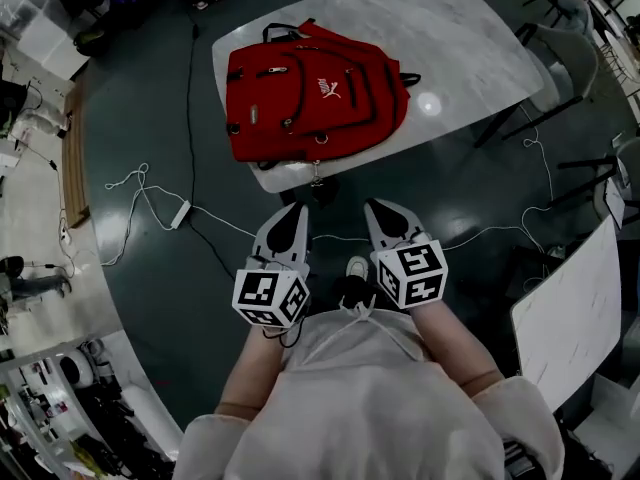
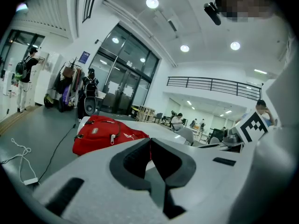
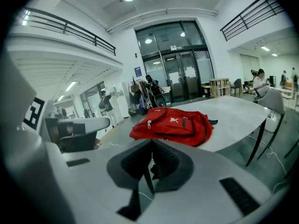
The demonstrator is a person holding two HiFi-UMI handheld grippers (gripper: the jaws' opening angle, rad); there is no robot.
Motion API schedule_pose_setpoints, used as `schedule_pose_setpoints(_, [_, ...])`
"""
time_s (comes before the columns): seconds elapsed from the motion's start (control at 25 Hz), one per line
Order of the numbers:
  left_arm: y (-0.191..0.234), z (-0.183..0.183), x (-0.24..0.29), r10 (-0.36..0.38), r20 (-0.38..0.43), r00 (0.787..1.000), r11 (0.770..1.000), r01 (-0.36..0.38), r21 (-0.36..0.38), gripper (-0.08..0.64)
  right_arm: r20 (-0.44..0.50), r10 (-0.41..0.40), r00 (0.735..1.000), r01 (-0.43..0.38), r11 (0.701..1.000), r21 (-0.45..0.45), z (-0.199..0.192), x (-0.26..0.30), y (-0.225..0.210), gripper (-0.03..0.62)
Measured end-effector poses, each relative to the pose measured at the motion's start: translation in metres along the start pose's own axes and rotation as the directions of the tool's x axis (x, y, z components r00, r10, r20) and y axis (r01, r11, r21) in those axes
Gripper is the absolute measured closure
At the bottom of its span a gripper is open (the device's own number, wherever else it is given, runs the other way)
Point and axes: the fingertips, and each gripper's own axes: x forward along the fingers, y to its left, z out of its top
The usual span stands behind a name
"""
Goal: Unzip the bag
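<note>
A red backpack [image 1: 312, 102] lies flat on a pale marble table [image 1: 470, 48], its zippers closed and a zip pull dangling over the near edge. It also shows ahead in the left gripper view as the backpack [image 2: 106, 133], and in the right gripper view as the backpack [image 3: 173, 124]. My left gripper [image 1: 293, 220] and right gripper [image 1: 382, 214] are held close to my body, short of the table, tips toward the bag. Both are shut with nothing between the jaws, as the left gripper [image 2: 150, 141] and right gripper [image 3: 152, 144] views show.
A white cable and power strip [image 1: 180, 214] trail across the dark floor on the left. Chairs [image 1: 575, 58] stand at the table's right end. A white board [image 1: 572, 308] leans at the right. People stand and sit in the hall in the distance.
</note>
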Motion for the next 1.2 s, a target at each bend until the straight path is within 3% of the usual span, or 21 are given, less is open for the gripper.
schedule_pose_setpoints(0.36, [0.034,-0.019,0.038,0.094,-0.082,0.992,0.995,-0.096,-0.028,0.54,-0.11,0.056,0.992,-0.054,0.998,0.019,-0.009,0.056,-0.027,0.565])
schedule_pose_setpoints(0.56, [0.063,-0.029,0.069,0.079,-0.135,0.988,0.996,-0.083,-0.026,0.54,-0.157,0.054,0.986,-0.043,0.996,0.072,-0.014,0.092,-0.029,0.565])
schedule_pose_setpoints(0.76, [0.092,-0.043,0.105,0.019,-0.205,0.979,0.999,-0.028,-0.039,0.54,-0.21,0.035,0.977,-0.021,0.997,0.072,-0.019,0.13,-0.03,0.565])
schedule_pose_setpoints(1.04, [0.129,-0.089,0.142,-0.04,-0.335,0.941,0.999,0.029,-0.039,0.54,-0.358,0.032,0.933,0.002,0.996,0.094,-0.052,0.179,-0.017,0.563])
schedule_pose_setpoints(1.2, [0.138,-0.114,0.157,-0.112,-0.415,0.903,0.994,0.098,-0.054,0.54,-0.442,0.061,0.895,-0.006,0.992,0.127,-0.074,0.202,-0.005,0.561])
